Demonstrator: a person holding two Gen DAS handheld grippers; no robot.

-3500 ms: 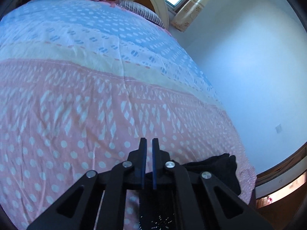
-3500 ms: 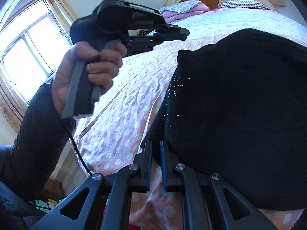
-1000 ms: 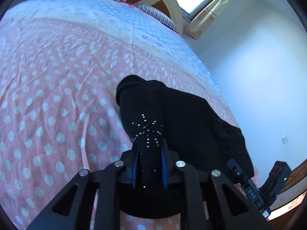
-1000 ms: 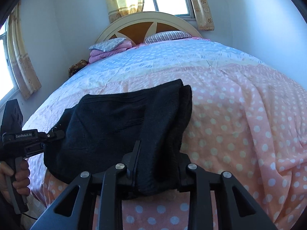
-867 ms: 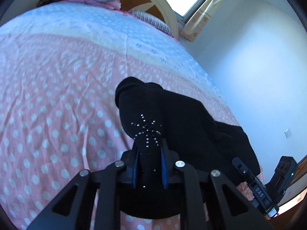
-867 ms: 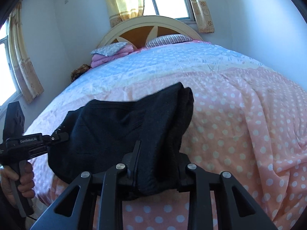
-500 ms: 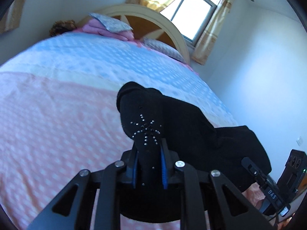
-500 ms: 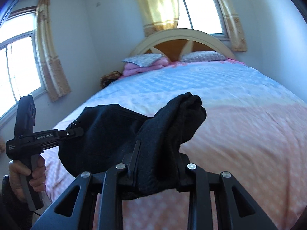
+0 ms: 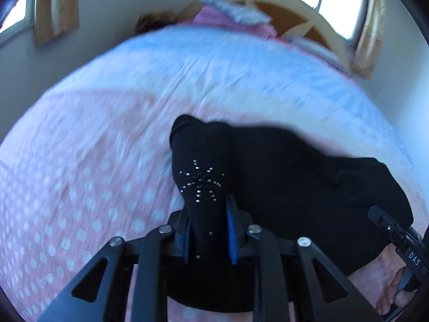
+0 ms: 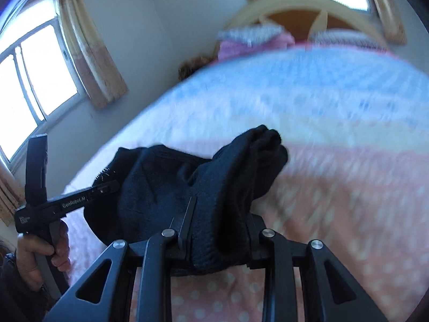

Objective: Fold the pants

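The black pants [image 9: 281,166] hang bunched between my two grippers above the bed. My left gripper [image 9: 207,225] is shut on the end of the pants that bears a star of small studs [image 9: 199,181]. My right gripper [image 10: 218,230] is shut on a thick bundle of the black pants [image 10: 214,177]. The left gripper also shows in the right wrist view [image 10: 107,185], clamped on the far corner of the cloth. The right gripper shows at the lower right of the left wrist view [image 9: 380,217].
The bed cover [image 9: 80,166] is pink with white dots near me and blue [image 10: 295,80] farther off. Pillows and folded pink bedding [image 10: 249,37] lie by the curved headboard [image 10: 303,5]. Windows with yellow curtains [image 10: 88,48] stand on the left wall.
Both grippers have lifted and swung with the pants held between them; the views now tilt back down toward the bed and are blurred by motion. Both grips are unchanged.
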